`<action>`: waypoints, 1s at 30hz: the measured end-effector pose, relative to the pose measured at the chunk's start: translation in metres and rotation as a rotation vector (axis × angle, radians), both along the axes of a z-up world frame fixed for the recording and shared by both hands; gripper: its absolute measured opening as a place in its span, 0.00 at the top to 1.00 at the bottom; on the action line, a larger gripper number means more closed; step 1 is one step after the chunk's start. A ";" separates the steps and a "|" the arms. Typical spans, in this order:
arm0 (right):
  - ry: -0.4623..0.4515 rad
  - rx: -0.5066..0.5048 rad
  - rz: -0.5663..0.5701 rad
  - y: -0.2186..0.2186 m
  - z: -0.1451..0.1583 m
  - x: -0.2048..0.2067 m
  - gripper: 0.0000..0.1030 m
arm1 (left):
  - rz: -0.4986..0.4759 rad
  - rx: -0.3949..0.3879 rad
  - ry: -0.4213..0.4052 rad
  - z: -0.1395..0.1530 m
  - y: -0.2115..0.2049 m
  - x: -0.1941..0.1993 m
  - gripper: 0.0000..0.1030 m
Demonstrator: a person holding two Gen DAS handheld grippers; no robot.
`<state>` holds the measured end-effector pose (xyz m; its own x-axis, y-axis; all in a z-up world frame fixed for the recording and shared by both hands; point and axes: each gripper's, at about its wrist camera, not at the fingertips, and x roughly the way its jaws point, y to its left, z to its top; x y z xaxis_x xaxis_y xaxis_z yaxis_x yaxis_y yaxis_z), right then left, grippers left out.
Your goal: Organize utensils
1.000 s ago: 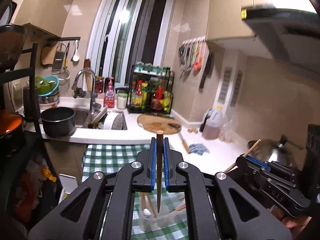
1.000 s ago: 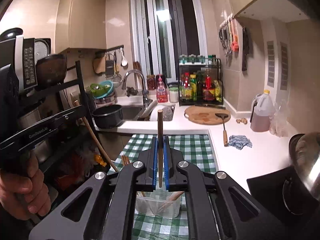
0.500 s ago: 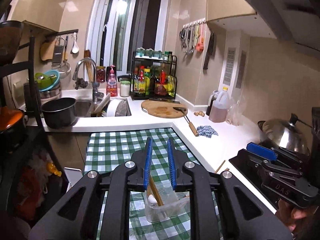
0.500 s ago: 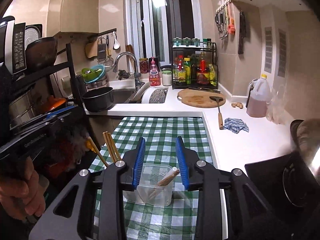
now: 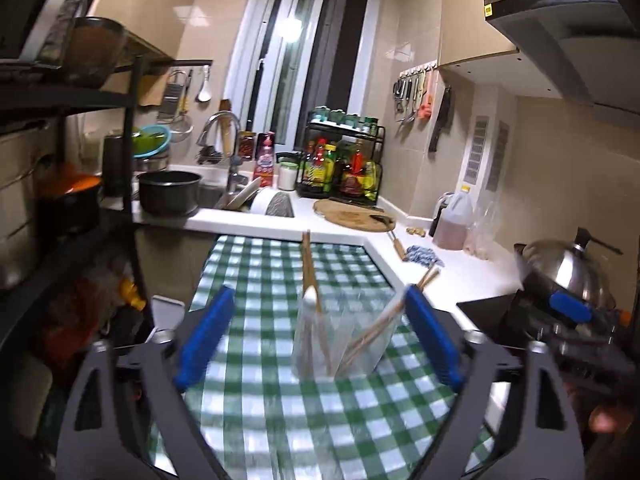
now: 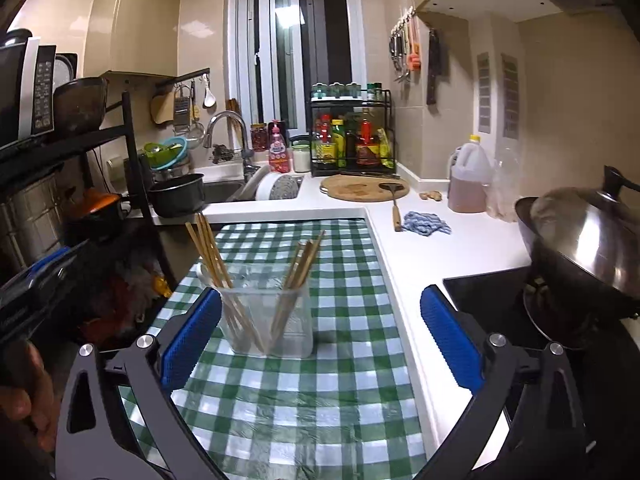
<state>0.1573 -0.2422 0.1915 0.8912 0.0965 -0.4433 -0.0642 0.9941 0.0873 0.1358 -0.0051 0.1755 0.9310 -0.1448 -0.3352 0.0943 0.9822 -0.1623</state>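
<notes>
The checked bench (image 6: 344,272) stretches ahead of both tools. The clear container (image 6: 268,316) stands just ahead of the right tool (image 6: 320,336), chopsticks (image 6: 210,252) leaning inside. Left tool (image 5: 316,340) and right are opening, released, gripping nothing.

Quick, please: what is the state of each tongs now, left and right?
Left tongs: opening wide, holding nothing.
Right tongs: opening wide, holding nothing.
</notes>
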 end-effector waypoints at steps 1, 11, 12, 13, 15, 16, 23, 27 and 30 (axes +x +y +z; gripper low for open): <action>0.004 -0.009 -0.013 -0.002 -0.005 -0.003 0.05 | 0.005 0.020 0.010 -0.006 -0.003 -0.002 0.10; 0.079 -0.010 -0.035 0.008 -0.033 -0.001 0.05 | 0.093 0.038 0.124 -0.049 0.009 0.007 0.07; 0.083 -0.021 -0.031 0.010 -0.035 -0.001 0.05 | 0.095 0.037 0.129 -0.051 0.009 0.007 0.07; 0.087 -0.033 -0.033 0.012 -0.036 -0.001 0.05 | 0.096 0.042 0.132 -0.053 0.009 0.007 0.07; 0.085 -0.029 -0.031 0.014 -0.036 -0.003 0.05 | 0.089 0.059 0.140 -0.057 0.007 0.006 0.07; 0.081 -0.030 -0.032 0.015 -0.035 -0.005 0.05 | 0.083 0.064 0.143 -0.058 0.006 0.005 0.07; 0.060 -0.054 -0.027 0.022 -0.030 -0.013 0.05 | 0.076 0.070 0.141 -0.055 0.005 0.001 0.07; 0.056 -0.066 -0.033 0.024 -0.028 -0.015 0.05 | 0.075 0.064 0.156 -0.057 0.003 0.002 0.07; 0.061 -0.071 -0.040 0.025 -0.028 -0.015 0.05 | 0.071 0.071 0.155 -0.056 0.002 0.001 0.07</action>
